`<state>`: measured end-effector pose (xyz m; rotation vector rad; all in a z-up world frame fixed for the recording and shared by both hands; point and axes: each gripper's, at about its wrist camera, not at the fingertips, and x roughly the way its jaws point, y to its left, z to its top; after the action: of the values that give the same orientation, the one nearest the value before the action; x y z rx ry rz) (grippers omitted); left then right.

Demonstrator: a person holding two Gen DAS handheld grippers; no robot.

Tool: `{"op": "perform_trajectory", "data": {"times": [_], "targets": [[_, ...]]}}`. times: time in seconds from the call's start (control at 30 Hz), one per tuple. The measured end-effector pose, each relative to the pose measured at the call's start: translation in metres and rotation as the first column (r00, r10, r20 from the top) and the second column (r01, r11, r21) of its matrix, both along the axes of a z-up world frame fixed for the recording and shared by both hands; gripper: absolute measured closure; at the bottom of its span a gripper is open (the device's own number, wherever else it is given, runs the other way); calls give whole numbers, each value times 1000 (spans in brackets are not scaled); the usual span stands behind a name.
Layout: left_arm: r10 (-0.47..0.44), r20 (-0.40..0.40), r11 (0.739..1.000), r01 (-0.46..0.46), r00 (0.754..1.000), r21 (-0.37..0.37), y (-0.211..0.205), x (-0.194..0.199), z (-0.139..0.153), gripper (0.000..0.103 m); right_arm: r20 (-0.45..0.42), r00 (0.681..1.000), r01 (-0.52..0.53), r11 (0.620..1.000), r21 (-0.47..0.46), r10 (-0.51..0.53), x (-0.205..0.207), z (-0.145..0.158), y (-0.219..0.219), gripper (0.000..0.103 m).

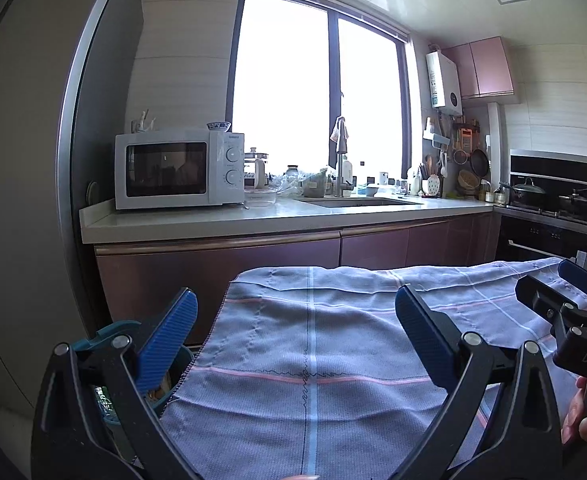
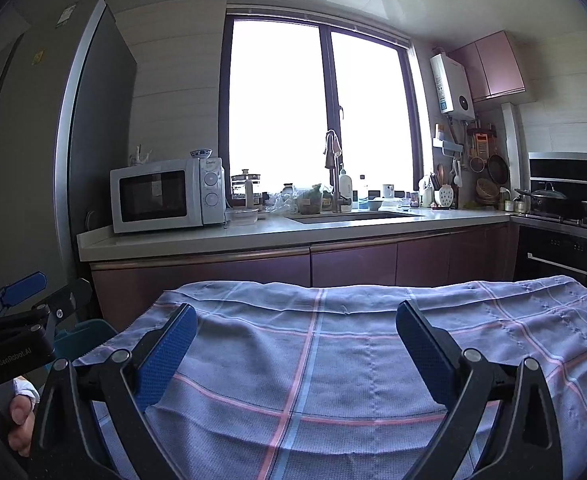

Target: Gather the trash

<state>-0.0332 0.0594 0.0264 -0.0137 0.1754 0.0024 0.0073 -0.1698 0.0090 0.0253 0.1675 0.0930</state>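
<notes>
My left gripper (image 1: 293, 340) is open and empty, held above a table covered with a blue-grey checked cloth (image 1: 313, 360). My right gripper (image 2: 295, 348) is open and empty above the same cloth (image 2: 333, 360). A teal bin (image 1: 111, 330) stands at the table's left edge, below my left finger; something lies inside it, too hidden to name. The bin also shows in the right wrist view (image 2: 81, 332). The right gripper shows at the right edge of the left wrist view (image 1: 573, 300). No loose trash shows on the cloth.
A kitchen counter (image 1: 253, 216) runs behind the table with a white microwave (image 1: 177, 168), a sink (image 1: 357, 202) and cluttered jars. A tall fridge (image 1: 21, 160) stands at the left. A stove with pots (image 1: 549, 196) is at the right.
</notes>
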Motion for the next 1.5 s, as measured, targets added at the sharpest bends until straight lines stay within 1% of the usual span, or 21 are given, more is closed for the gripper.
{"op": "perform_trajectory", "data": {"times": [0.7,0.93,1.5], "targets": [[9,4,1000,-8,1000,-3,2,0,-1,6,-6,1000,1,1000,-1,-1,0,-1,-2,7],[10,20,1000,-11,1000,19,0,-3,-1,6,-7,1000,2,1000,0,-2,2,-2,-3,7],[12,17,1000,-12,1000,10,1,-2,-3,6,-10,1000,5,1000,4,-5,2,-2,-4,7]]}}
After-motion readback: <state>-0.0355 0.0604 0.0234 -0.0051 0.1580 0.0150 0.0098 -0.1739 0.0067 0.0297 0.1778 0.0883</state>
